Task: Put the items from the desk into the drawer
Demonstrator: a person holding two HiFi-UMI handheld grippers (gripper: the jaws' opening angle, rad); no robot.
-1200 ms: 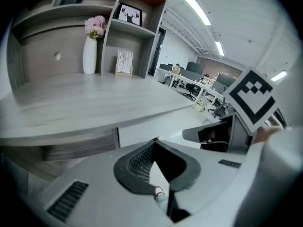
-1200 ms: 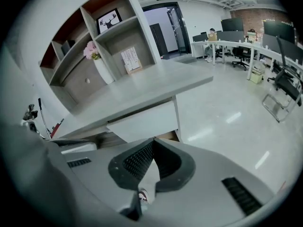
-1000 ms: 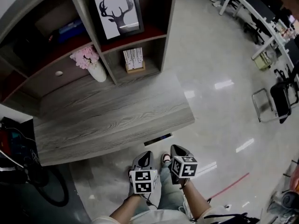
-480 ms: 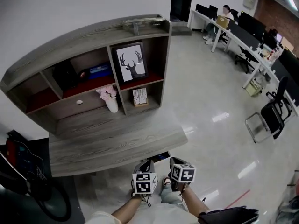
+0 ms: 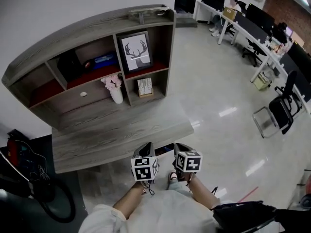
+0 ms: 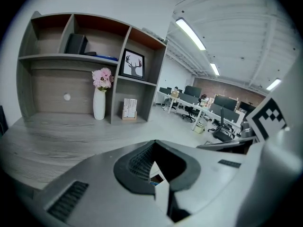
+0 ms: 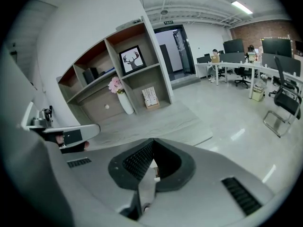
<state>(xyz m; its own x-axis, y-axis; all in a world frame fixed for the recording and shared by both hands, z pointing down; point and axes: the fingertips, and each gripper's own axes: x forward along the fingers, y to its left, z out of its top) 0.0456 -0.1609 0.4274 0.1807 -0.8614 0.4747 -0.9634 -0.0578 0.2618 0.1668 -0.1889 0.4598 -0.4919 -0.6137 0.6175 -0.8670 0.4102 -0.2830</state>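
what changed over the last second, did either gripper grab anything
The head camera pulled back and tilted up, so the whole shelf unit shows instead of mainly the desk. The left gripper and right gripper stayed low by the desk's front edge, shut and empty. Nothing grabbed or released; vase and deer picture unmoved.

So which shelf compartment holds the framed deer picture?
The upper right compartment: the framed deer picture stands there, directly above the one with the small white card stand.
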